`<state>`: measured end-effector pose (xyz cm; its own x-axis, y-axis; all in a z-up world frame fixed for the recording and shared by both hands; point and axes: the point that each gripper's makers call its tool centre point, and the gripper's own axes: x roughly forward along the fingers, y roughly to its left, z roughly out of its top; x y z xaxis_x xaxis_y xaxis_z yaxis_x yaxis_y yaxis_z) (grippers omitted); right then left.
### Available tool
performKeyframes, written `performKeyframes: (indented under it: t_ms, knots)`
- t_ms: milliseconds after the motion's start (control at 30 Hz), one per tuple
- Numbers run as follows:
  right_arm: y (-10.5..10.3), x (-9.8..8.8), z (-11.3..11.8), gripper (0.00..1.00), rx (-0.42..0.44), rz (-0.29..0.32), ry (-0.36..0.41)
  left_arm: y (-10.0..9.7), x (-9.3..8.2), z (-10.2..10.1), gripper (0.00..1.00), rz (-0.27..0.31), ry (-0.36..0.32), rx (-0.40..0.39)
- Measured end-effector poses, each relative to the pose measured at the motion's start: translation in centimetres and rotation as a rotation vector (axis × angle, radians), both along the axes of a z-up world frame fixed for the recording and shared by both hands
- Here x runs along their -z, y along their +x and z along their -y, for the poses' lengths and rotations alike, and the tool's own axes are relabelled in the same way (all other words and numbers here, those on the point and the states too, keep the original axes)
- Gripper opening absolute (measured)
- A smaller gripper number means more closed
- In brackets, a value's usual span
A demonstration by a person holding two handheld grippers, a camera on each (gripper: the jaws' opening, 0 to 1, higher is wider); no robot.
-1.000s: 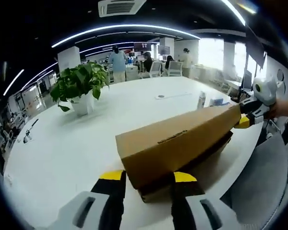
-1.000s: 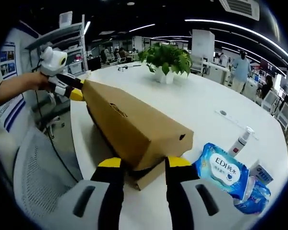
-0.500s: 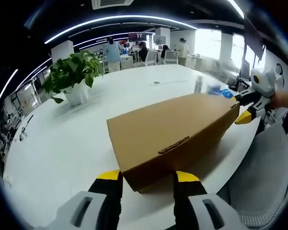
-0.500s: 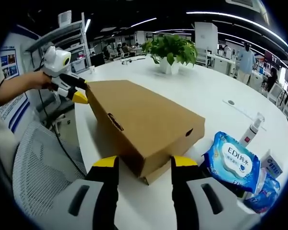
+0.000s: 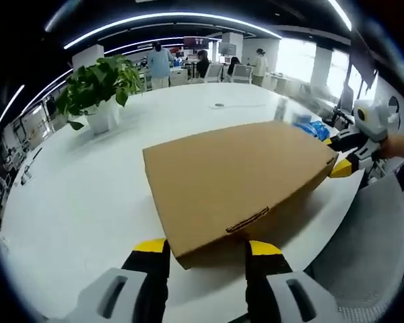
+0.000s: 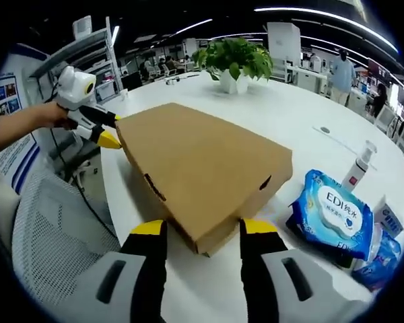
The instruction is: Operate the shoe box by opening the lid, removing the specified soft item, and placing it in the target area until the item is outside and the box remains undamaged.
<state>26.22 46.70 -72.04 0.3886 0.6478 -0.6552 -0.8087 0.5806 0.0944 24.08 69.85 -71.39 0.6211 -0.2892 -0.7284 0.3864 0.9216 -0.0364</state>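
A brown cardboard shoe box lies on the white table, its lid seen from above. A slot is cut in the lid's near edge. My left gripper stands open with one end of the lid between its yellow-tipped jaws. At the opposite end my right gripper is open too, its jaws on either side of that end. The right gripper also shows in the left gripper view, and the left gripper, held by a hand, in the right gripper view. The box's inside is hidden.
A blue pack of wet wipes and a small spray bottle lie beside the box. A potted plant stands farther back on the table. Grey mesh chairs sit at the table's edge. People stand far behind.
The lid stood tilted up with the box base showing beneath it. Now its top lies flatter and the base is hidden. Both views look down on it more steeply.
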Motion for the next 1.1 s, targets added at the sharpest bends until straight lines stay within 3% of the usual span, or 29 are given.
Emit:
performKeyframes:
  t_ms: [433,1100]
  knots:
    - [0.5,1.1,0.1,0.37,-0.002,0.017,-0.037,0.7,1.2,-0.2,0.44,-0.031,0.032,-0.011]
    - [4.4,1.0,0.5,0.37,0.009,0.011,-0.034,4.6,1.4,0.1,0.44,-0.040,0.019,-0.010]
